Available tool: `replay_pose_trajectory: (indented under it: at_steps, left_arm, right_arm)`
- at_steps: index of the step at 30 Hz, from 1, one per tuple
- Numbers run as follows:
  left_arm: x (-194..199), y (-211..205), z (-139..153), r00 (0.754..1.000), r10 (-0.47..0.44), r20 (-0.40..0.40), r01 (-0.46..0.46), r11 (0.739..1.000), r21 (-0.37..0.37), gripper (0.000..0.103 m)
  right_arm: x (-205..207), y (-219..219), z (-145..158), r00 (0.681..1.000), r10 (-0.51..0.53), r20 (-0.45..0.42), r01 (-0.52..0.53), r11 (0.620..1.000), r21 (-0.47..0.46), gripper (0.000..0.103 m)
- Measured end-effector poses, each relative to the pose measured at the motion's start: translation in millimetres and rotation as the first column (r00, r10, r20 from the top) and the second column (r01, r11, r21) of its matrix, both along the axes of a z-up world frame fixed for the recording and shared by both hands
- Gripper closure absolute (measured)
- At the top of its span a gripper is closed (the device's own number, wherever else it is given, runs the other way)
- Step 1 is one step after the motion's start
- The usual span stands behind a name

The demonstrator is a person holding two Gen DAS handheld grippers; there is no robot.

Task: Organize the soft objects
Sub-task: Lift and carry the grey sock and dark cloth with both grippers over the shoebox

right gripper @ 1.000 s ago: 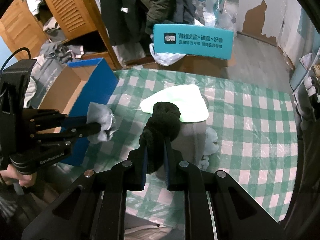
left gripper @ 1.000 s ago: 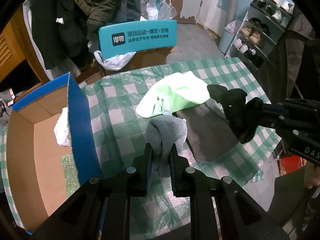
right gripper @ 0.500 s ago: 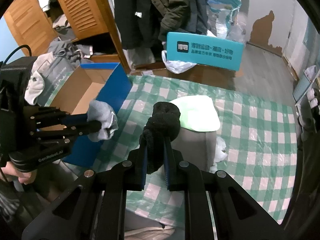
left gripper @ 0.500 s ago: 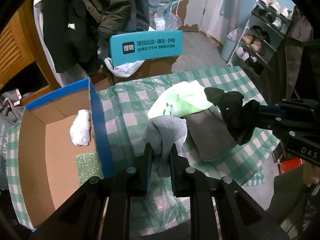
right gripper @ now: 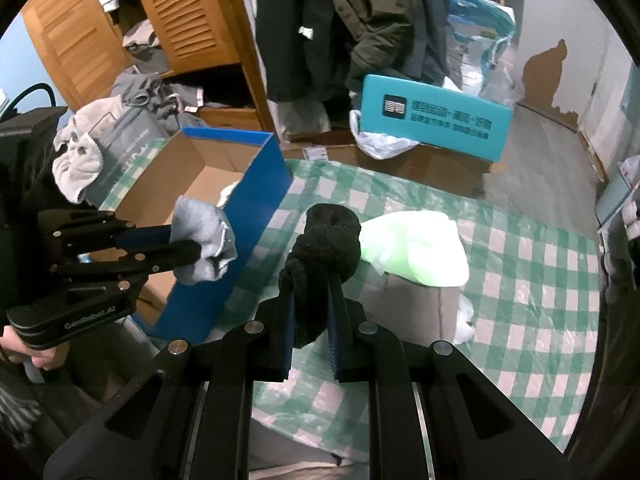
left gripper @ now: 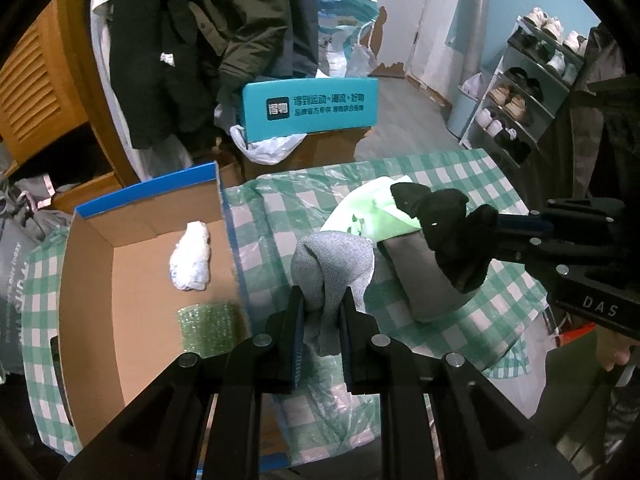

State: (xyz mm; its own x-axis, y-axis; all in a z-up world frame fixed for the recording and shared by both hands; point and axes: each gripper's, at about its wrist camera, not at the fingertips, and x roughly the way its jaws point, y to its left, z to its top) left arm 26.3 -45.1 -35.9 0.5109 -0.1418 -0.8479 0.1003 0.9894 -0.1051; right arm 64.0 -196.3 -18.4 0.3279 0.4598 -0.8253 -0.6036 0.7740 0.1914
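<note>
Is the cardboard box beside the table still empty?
No, a white bundle and a green sparkly piece already lie inside the box.

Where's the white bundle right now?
Left wrist view, left of centre: the white bundle lies inside the cardboard box, towards its far end, beyond the green bubble wrap.

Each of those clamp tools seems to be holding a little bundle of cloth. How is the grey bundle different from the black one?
Colour: the grey bundle is pale heather grey, the black bundle is near-black.
Holder: the left gripper pinches the grey bundle, the right gripper the black one.
Place: the grey bundle is nearer the open cardboard box; the black bundle hangs over the pale green cloth.
Both are soft, balled up, and held off the table.
</note>
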Motion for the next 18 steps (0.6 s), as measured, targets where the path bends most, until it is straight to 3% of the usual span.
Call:
replay_pose_trajectory:
  at_steps: [18]
  left_arm:
    - [-14.0,50.7,2.2,0.997,0.078,0.012,-0.078,0.997,-0.005,0.087]
  right_arm:
    - [-4.1,71.2,3.0,0.994,0.113,-0.008,-0.113,0.994,0.012,0.09]
